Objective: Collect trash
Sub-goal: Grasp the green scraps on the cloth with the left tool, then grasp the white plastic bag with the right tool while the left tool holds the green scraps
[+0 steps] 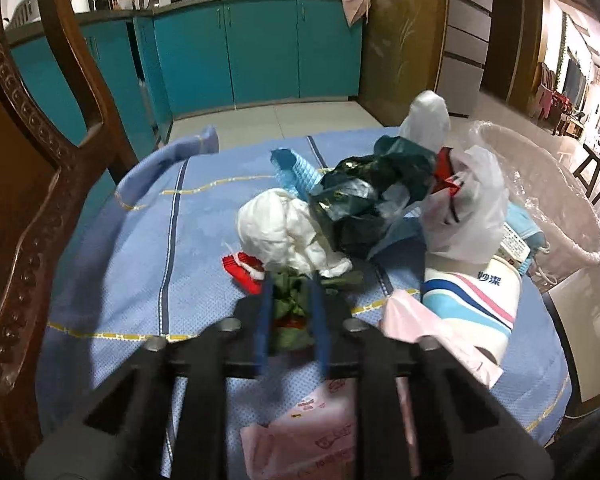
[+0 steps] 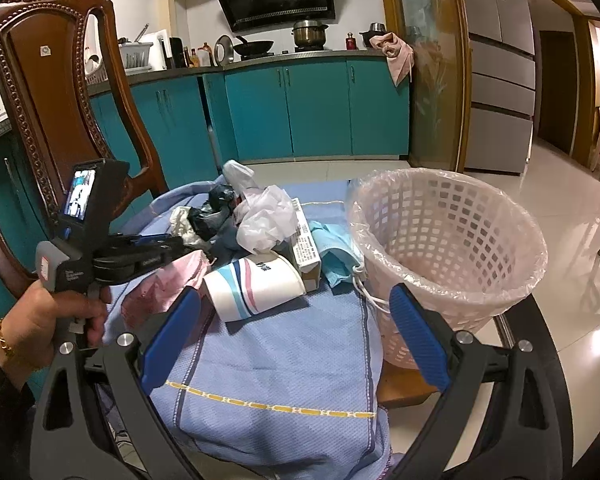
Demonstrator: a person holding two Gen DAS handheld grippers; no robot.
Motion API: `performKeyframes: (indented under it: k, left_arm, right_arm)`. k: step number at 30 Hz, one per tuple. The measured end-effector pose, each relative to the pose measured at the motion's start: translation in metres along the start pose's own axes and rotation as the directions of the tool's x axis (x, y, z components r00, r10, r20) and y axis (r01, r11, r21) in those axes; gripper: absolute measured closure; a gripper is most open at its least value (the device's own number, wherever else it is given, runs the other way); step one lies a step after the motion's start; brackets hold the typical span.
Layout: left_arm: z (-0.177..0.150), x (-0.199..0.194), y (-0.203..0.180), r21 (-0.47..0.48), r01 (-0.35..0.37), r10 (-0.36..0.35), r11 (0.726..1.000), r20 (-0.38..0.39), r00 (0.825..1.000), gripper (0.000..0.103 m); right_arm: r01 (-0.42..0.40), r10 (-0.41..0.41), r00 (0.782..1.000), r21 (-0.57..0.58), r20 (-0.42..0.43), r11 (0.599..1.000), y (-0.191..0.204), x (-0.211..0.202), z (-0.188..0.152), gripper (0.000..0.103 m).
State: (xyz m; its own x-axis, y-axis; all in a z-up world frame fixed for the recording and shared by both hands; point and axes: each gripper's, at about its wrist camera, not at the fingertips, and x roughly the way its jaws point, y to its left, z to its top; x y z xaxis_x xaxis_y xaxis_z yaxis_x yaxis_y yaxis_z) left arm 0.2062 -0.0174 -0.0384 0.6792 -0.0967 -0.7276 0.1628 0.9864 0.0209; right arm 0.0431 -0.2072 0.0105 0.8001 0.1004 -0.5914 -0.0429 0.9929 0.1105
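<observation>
The left gripper (image 1: pixel 290 300) has its blue fingers (image 1: pixel 265 320) drawn nearly together on a crumpled green wrapper (image 1: pixel 290 312) with a bit of red in it; the pads seem to be pressing on it, so I judge the grab made. That wrapper lies on the blue cloth covering the surface (image 1: pixel 140 280), at the near edge of the trash pile, just below the white wad of tissue (image 1: pixel 280 232) and right of a small red scrap (image 1: pixel 244 272).

What the next move turns on is the basket; in the left wrist view the lined waste basket (image 1: pixel 560 200) sits at about two o'clock from the gripped wrapper, beyond the striped paper cup (image 1: pixel 472 300) and the white plastic bag (image 1: pixel 472 208); so the carry probably has to pass over or around those.

The right gripper (image 2: pixel 296 312) stands wide open with nothing between its fingers; in its own view the basket (image 2: pixel 452 248) is at one o'clock, close by, with the cup (image 2: pixel 256 284) at eleven o'clock. The right hand looks nearer the basket; the left hand (image 2: pixel 40 320), at nine o'clock, holds the piece.
</observation>
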Motion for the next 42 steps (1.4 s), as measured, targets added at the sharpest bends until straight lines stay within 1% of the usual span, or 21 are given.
performKeyframes:
  k: [2,4,7,9,11,12,14,15,16,17,19,20,21,22,23,24,27,29,31,35,42]
  left_arm:
    - [0.001,-0.008,0.002,-0.015,0.016,-0.016,1.0,0.018,1.0,0.094]
    - [0.002,-0.023,0.006,-0.033,0.028,-0.026,0.999,0.052,0.998,0.094]
    - [0.0,-0.062,0.014,-0.06,0.055,-0.047,0.997,0.139,0.989,0.094]
    - [-0.005,-0.099,0.019,-0.068,0.035,-0.017,0.997,0.249,0.968,0.094]
    - [-0.009,-0.127,0.025,-0.094,0.011,0.022,0.995,0.339,0.941,0.094]
    - [-0.014,-0.14,0.028,-0.114,0.007,0.037,0.993,0.381,0.924,0.094]
    - [-0.024,-0.157,0.033,-0.143,0.018,0.046,0.99,0.429,0.902,0.094]
    - [-0.029,-0.162,0.033,-0.149,0.014,0.054,0.989,0.442,0.895,0.094]
    - [-0.032,-0.166,0.033,-0.147,0.008,0.06,0.989,0.451,0.891,0.094]
    - [-0.037,-0.168,0.032,-0.137,-0.002,0.065,0.991,0.454,0.889,0.094]
    - [-0.043,-0.167,0.03,-0.122,-0.028,0.081,0.992,0.451,0.889,0.094]
    - [-0.043,-0.164,0.029,-0.11,-0.038,0.083,0.993,0.442,0.893,0.094]
    - [-0.043,-0.162,0.027,-0.105,-0.043,0.085,0.994,0.435,0.896,0.094]
    - [-0.043,-0.159,0.027,-0.106,-0.04,0.082,0.994,0.429,0.9,0.094]
    - [-0.043,-0.157,0.028,-0.109,-0.03,0.073,0.994,0.414,0.907,0.094]
    - [-0.043,-0.155,0.03,-0.115,-0.021,0.066,0.993,0.402,0.913,0.094]
    - [-0.041,-0.149,0.033,-0.125,-0.003,0.05,0.992,0.375,0.926,0.094]
    - [-0.041,-0.146,0.031,-0.118,-0.004,0.048,0.993,0.365,0.93,0.094]
    - [-0.04,-0.143,0.028,-0.104,0.003,0.035,0.995,0.361,0.932,0.094]
    - [-0.042,-0.141,0.017,-0.071,0.007,0.019,0.997,0.352,0.936,0.094]
    - [-0.044,-0.139,0.014,-0.065,-0.004,0.026,0.998,0.345,0.938,0.094]
  right_arm:
    - [0.001,-0.001,1.0,0.003,-0.004,1.0,-0.002,0.004,0.002,0.01]
    - [-0.005,0.005,1.0,0.017,-0.005,1.0,-0.006,0.009,0.007,0.01]
    - [-0.026,0.026,0.999,0.004,-0.025,1.0,-0.003,0.026,0.017,0.01]
    - [-0.04,0.039,0.998,-0.018,-0.041,0.999,0.002,0.042,0.026,0.01]
    - [-0.053,0.051,0.997,-0.039,-0.06,0.998,0.009,0.062,0.037,0.01]
    - [-0.057,0.054,0.996,-0.05,-0.073,0.997,0.012,0.073,0.042,0.012]
    - [-0.073,0.065,0.992,-0.067,-0.111,0.995,0.019,0.099,0.051,0.016]
    - [-0.077,0.068,0.99,-0.073,-0.127,0.994,0.022,0.11,0.054,0.02]
    - [-0.08,0.068,0.987,-0.082,-0.143,0.993,0.026,0.124,0.058,0.022]
    - [-0.076,0.062,0.987,-0.09,-0.15,0.993,0.028,0.132,0.059,0.028]
    - [-0.071,0.05,0.982,-0.111,-0.183,0.991,0.032,0.153,0.062,0.045]
    - [-0.072,0.048,0.977,-0.109,-0.208,0.991,0.032,0.159,0.061,0.067]
    - [-0.067,0.046,0.974,-0.088,-0.222,0.994,0.029,0.16,0.061,0.078]
    - [-0.078,0.061,0.974,-0.069,-0.217,0.995,0.026,0.155,0.062,0.08]
    - [-0.089,0.074,0.975,-0.065,-0.207,0.994,0.027,0.147,0.064,0.085]
    - [-0.104,0.092,0.98,-0.065,-0.174,0.992,0.027,0.128,0.067,0.086]
    - [-0.128,0.122,0.989,-0.07,-0.087,0.989,0.029,0.079,0.065,0.087]
    - [-0.142,0.141,0.989,-0.045,-0.036,0.989,0.024,0.046,0.055,0.087]
    - [-0.156,0.156,0.988,-0.021,-0.012,0.988,0.019,0.02,0.04,0.087]
    - [-0.154,0.154,0.988,-0.007,-0.012,0.988,0.017,0.003,0.021,0.087]
    - [-0.151,0.151,0.988,-0.003,-0.022,0.989,0.018,0.007,0.018,0.087]
